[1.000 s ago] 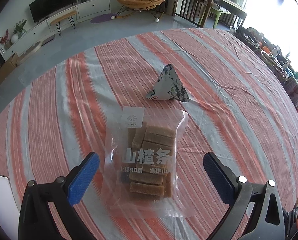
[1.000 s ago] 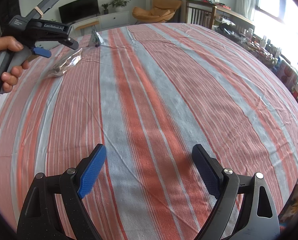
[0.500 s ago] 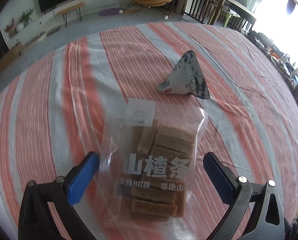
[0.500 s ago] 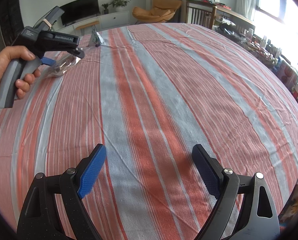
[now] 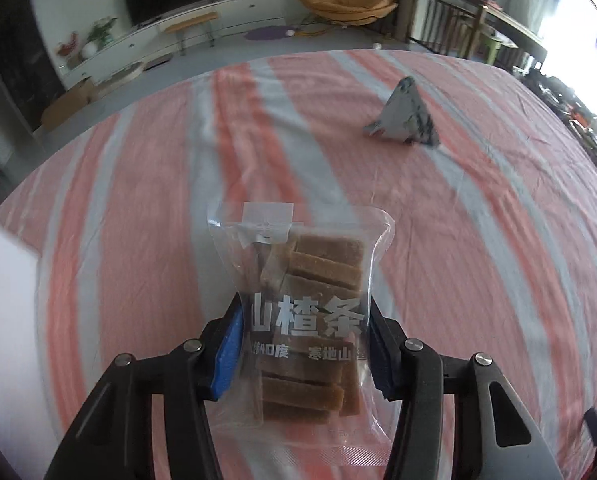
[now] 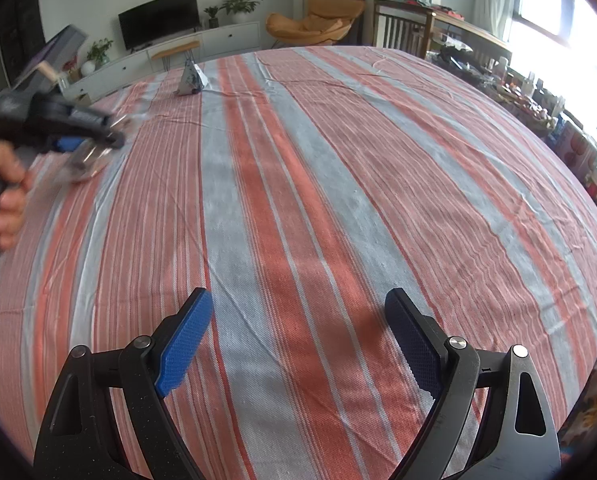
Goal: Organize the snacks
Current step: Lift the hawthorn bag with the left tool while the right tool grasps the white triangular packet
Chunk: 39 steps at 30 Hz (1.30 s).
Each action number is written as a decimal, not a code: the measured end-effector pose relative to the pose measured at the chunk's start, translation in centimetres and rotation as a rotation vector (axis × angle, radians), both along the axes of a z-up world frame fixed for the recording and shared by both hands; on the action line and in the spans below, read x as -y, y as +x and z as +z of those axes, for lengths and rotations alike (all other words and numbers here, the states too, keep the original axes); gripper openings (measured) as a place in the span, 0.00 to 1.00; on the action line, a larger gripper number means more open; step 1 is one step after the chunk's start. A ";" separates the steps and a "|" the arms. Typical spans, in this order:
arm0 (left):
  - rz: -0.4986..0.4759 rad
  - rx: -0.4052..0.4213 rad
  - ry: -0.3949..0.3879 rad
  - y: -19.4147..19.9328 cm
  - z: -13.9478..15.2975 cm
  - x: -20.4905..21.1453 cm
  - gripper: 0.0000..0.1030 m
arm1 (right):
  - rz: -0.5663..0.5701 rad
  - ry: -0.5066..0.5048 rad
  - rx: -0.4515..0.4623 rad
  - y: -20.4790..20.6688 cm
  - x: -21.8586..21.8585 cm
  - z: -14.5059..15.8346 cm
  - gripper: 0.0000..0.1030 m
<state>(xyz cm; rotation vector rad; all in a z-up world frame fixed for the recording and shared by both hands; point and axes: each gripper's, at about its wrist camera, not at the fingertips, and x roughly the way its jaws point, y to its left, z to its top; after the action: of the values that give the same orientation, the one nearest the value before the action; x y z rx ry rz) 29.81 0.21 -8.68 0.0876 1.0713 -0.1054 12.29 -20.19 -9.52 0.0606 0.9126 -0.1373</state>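
Note:
My left gripper (image 5: pixel 304 344) is shut on a clear bag of brown hawthorn strips (image 5: pixel 310 300) with white Chinese lettering, held just above the striped tablecloth (image 5: pixel 138 240). A grey-blue pyramid snack packet (image 5: pixel 406 116) stands on the cloth further back to the right. In the right wrist view the left gripper (image 6: pixel 94 140) with the bag (image 6: pixel 84 158) is at the far left, blurred, and the pyramid packet (image 6: pixel 190 78) is behind it. My right gripper (image 6: pixel 298 340) is open and empty over the cloth.
A white object (image 5: pixel 2 320) sits at the left edge of the left wrist view. The table's right side is lined with cluttered small items (image 6: pixel 546 108). Beyond the table are a TV cabinet (image 6: pixel 178 48) and an orange chair (image 6: pixel 314 24).
My left gripper has closed on the bag of hawthorn strips and lifted it, moving left away from the pyramid packet. The right gripper has stayed still.

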 end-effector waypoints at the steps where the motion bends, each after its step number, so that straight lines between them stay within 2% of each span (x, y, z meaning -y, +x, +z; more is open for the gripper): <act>1: 0.013 0.005 0.004 -1.3 0.1 -0.4 0.51 | 0.000 0.000 0.000 0.0 0.0 0.0 0.88; 5: 0.078 0.037 -0.031 -7.1 0.2 -2.6 0.52 | -0.001 0.000 0.000 0.0 0.0 0.0 0.88; 7: 0.103 0.024 -0.070 -8.8 -0.4 -3.7 0.54 | -0.001 0.000 0.000 0.0 0.0 0.0 0.88; 8: 0.113 0.022 -0.079 -9.4 -0.8 -4.0 0.62 | -0.001 0.000 0.000 0.0 0.0 0.0 0.88; 11: 0.099 0.050 -0.049 -10.6 -1.3 -4.3 0.76 | -0.001 0.000 0.000 0.0 0.0 0.0 0.88; 14: 0.077 0.076 -0.022 -11.0 -1.7 -4.4 0.88 | -0.001 0.000 0.000 0.0 0.0 0.0 0.88; 17: 0.098 0.076 -0.033 -10.6 -2.1 -5.2 1.00 | -0.002 0.000 0.000 0.0 0.0 0.0 0.88; 21: 0.090 0.092 -0.031 -10.4 -2.2 -5.3 1.00 | -0.002 0.000 0.000 0.0 0.0 0.0 0.88; 24: 0.092 0.137 -0.036 -11.0 -2.4 -5.4 1.00 | -0.002 -0.001 0.000 0.0 0.0 0.0 0.88; 36: 0.092 0.137 -0.037 -10.9 -2.4 -5.6 1.00 | 0.000 -0.002 -0.001 0.0 0.0 0.0 0.88; 39: 0.093 0.137 -0.037 -10.9 -2.4 -5.6 1.00 | 0.091 -0.004 -0.038 0.5 -0.2 0.1 0.90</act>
<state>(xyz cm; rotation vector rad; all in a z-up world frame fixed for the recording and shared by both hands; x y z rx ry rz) 18.89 5.78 -11.09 0.0114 0.9346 -0.0352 12.82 -20.02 -9.43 0.0127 0.9510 -0.0560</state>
